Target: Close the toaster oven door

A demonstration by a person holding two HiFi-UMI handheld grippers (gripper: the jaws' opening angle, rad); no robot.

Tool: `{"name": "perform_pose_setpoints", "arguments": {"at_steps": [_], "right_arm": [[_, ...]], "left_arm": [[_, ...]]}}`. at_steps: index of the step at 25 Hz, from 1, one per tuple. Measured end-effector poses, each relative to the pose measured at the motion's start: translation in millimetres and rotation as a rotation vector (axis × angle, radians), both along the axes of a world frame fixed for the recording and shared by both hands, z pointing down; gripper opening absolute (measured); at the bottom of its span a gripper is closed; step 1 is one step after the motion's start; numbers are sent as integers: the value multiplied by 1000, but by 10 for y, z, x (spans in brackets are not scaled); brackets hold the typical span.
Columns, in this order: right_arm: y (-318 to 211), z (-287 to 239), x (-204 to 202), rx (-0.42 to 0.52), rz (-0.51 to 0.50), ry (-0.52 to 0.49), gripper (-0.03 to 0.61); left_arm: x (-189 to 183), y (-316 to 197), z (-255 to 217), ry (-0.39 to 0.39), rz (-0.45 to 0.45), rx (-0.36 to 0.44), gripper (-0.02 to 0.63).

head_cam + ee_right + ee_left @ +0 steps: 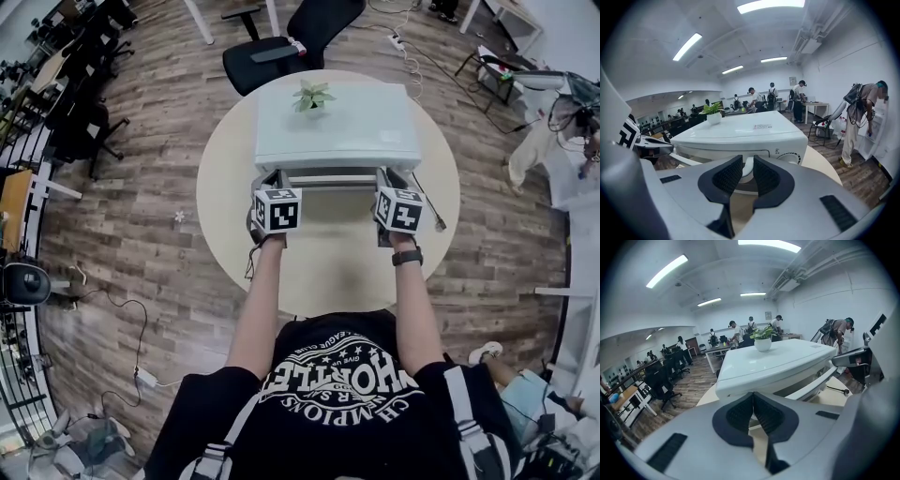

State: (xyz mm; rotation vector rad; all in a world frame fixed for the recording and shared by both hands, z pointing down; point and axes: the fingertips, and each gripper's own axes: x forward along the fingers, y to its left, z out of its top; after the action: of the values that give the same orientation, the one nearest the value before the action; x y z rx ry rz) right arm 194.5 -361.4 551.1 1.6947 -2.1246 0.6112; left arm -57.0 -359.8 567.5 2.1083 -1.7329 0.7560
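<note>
A white toaster oven [337, 127] stands on a round beige table [328, 272], with a small potted plant [312, 97] on its top. Its door stands ajar, and the white handle bar [811, 385] runs along the front. My left gripper [272, 178] sits at the handle's left end. In the left gripper view its pads [753, 399] meet with nothing between them. My right gripper [389, 178] is at the handle's right end. In the right gripper view it [746, 174] is shut on the white handle [748, 164].
A black office chair [291, 37] stands behind the table. A thin cable [427, 206] lies on the tabletop to the right of the oven. Desks, chairs and several people fill the room beyond; one person [862, 117] stands at the right.
</note>
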Motion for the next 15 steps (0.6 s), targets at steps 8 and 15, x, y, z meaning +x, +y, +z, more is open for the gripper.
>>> {"name": "perform_pose_setpoints", "arguments": {"at_steps": [8, 15], "right_arm": [[21, 10, 8, 13, -5, -21, 81], [166, -139, 43, 69, -9, 23, 55]], "left_arm": [[34, -20, 18, -4, 29, 20, 23], [39, 188, -128, 99, 35, 62, 23]]}}
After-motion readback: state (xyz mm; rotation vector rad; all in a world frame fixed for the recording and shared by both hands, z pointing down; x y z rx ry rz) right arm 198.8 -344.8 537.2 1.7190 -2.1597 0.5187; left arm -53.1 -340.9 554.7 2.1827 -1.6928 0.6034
